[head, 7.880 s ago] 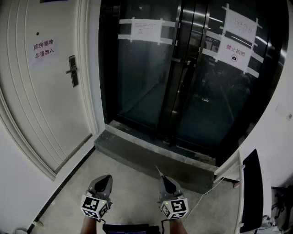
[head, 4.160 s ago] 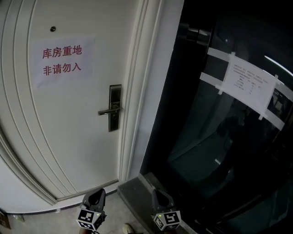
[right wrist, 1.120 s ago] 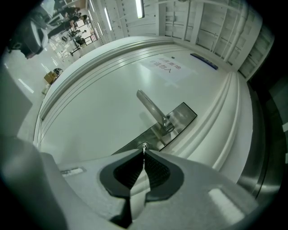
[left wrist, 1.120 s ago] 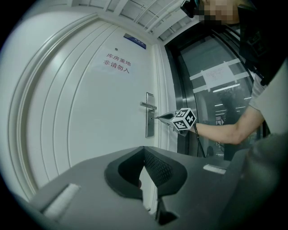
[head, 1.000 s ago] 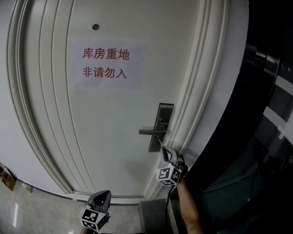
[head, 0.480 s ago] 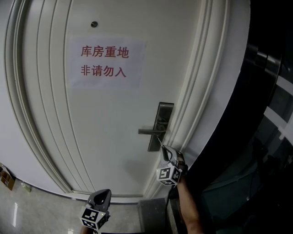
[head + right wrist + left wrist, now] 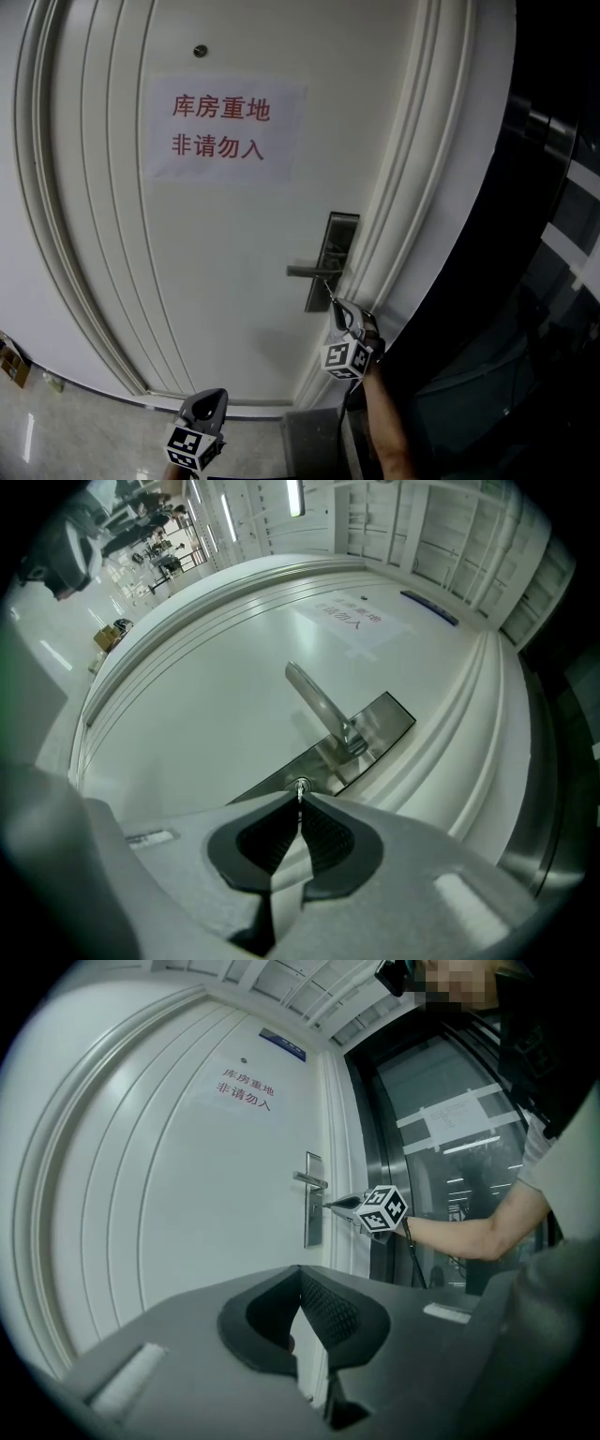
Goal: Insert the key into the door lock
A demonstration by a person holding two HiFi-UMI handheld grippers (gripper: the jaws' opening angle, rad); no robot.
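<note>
A white door carries a metal lock plate (image 7: 331,262) with a lever handle (image 7: 312,272). My right gripper (image 7: 335,309) points level at the plate and is shut on a thin metal key (image 7: 299,797). The key's tip meets the round keyhole (image 7: 300,785) below the lever handle (image 7: 319,703); how deep it sits I cannot tell. In the left gripper view, the right gripper (image 7: 349,1206) shows side-on against the lock plate (image 7: 312,1213). My left gripper (image 7: 211,400) hangs low in front of the door, shut and empty, far from the lock.
A paper sign (image 7: 225,127) with red print is taped to the door above the lock. Raised door-frame mouldings (image 7: 403,234) run just right of the plate. Dark glass doors (image 7: 553,281) stand at the right. Pale floor tiles (image 7: 28,431) show at the lower left.
From the first frames I came from the hallway up to the white door, and the right gripper rose to the lock. Over the last second nothing has visibly moved.
</note>
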